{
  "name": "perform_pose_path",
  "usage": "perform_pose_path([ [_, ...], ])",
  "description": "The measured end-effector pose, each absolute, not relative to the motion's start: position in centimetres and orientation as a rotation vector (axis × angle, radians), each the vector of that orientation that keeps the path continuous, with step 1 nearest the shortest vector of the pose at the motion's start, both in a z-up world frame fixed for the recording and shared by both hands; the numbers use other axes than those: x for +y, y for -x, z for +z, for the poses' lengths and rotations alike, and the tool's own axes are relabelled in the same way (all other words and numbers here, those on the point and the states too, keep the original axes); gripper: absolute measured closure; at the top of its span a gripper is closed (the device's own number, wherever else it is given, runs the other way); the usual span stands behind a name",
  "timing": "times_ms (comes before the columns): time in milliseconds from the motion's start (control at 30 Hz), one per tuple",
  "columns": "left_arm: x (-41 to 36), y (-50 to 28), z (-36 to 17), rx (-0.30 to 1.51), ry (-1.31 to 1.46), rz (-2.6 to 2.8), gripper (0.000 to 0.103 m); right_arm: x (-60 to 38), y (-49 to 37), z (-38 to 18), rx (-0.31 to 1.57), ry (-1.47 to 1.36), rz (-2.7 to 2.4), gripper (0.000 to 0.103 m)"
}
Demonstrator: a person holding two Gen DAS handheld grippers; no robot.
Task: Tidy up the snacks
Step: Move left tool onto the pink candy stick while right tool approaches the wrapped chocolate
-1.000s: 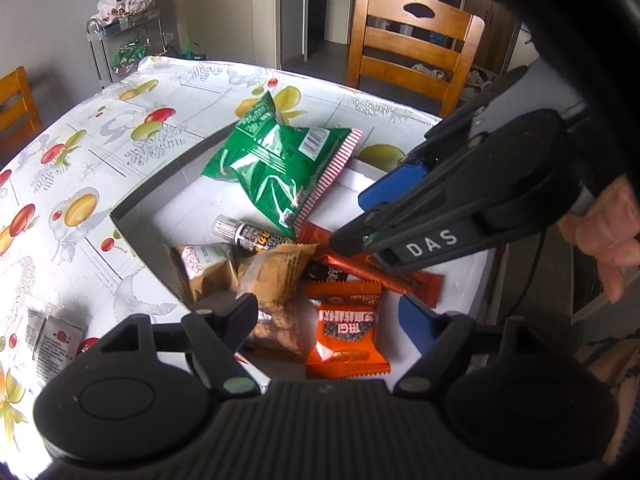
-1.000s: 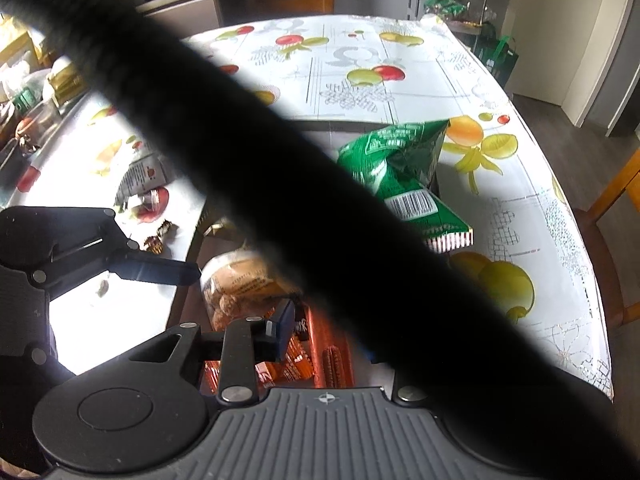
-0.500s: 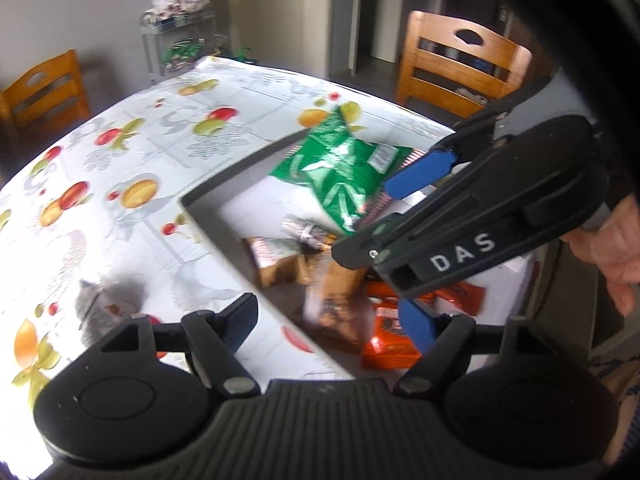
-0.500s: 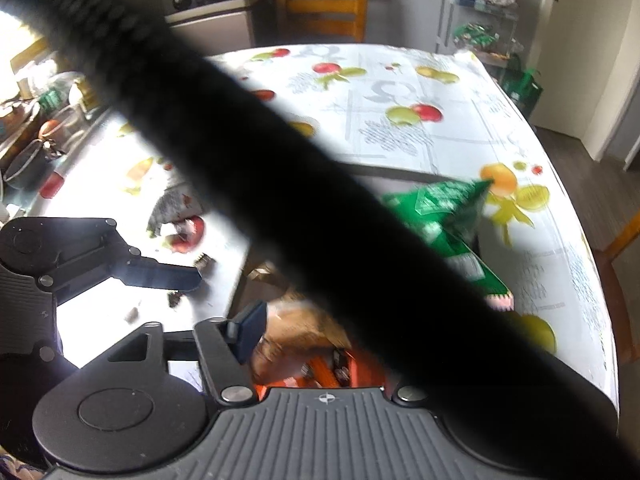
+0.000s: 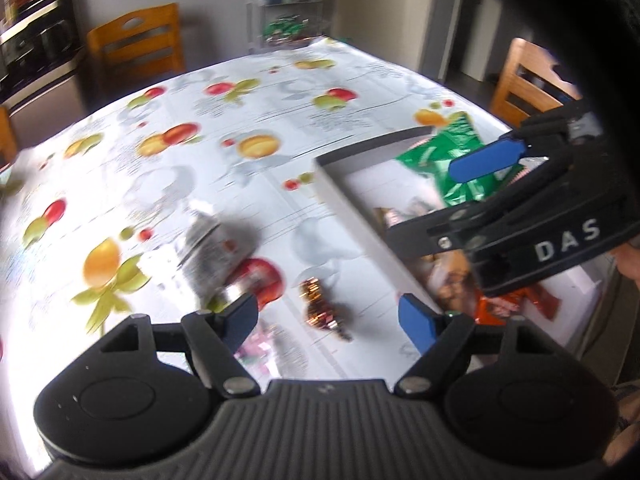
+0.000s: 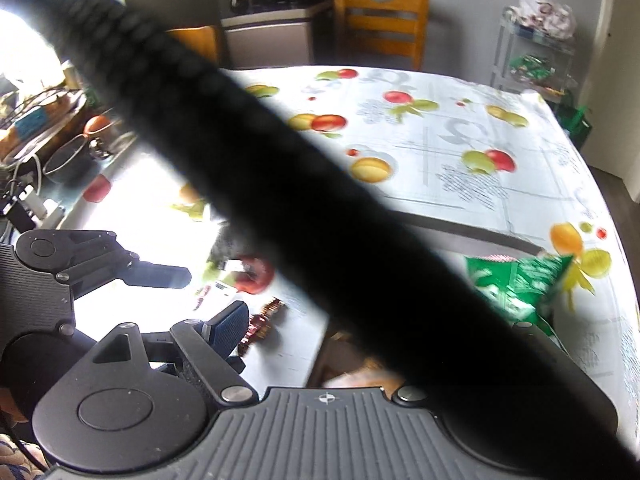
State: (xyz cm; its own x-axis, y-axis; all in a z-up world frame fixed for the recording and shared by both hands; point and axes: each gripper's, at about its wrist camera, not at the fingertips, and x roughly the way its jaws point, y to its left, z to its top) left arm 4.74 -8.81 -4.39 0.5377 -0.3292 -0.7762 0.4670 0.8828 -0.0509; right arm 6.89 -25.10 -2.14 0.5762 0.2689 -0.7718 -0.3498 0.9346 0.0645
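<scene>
— Two blue-padded fingers of the left gripper stand well apart in the left wrist view, nothing between them. Under them lies the fruit-print tablecloth.

— What snacks are loose there?

— A blurred silver packet on the left, and a small shiny brown candy just beyond the gap between the fingers. Both sit on the cloth, outside the box.

— And the box?

— The shallow grey box is at the right. A green bag lies at its far end, and orange packets at its near end. The right gripper hangs over the box, its jaws opening, nothing clamped that I can see.

— Now the right wrist view?

— A thick black cable crosses the picture diagonally and hides much of it. Only the left finger of the right gripper shows; the other one is behind the cable. The green bag is at the right, past the box's far wall. The brown candy lies on the cloth just beside that finger. The left gripper's finger reaches in from the left.

— Anything else?

— A wooden chair stands beyond the table's far edge.
</scene>
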Motion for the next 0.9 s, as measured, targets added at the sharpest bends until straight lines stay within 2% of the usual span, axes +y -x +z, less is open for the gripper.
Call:
perform_pose_path([
  [167, -6.5, -4.6, -5.1, 0.917, -0.137, -0.418, 0.025, -23.2, -7.3, -2.2, 0.875, 0.126, 0.409, 0.021],
  [400, -4.6, -4.4, -6.4, 0.966, -0.104, -0.357, 0.025, -21.4, -7.4, -3.0, 0.899, 0.158, 0.460, 0.032],
  [667, -4.1, -4.7, -8.2, 1.011, -0.110, -0.319, 0.026, -19.9, -7.3, -4.1, 0.941, 0.179, 0.504, 0.032],
  [900, -5.0, -5.0, -9.2, 1.032, -0.147, -0.361, 0.035, -19.5, -7.4, -4.8, 0.970, 0.181, 0.514, 0.032],
])
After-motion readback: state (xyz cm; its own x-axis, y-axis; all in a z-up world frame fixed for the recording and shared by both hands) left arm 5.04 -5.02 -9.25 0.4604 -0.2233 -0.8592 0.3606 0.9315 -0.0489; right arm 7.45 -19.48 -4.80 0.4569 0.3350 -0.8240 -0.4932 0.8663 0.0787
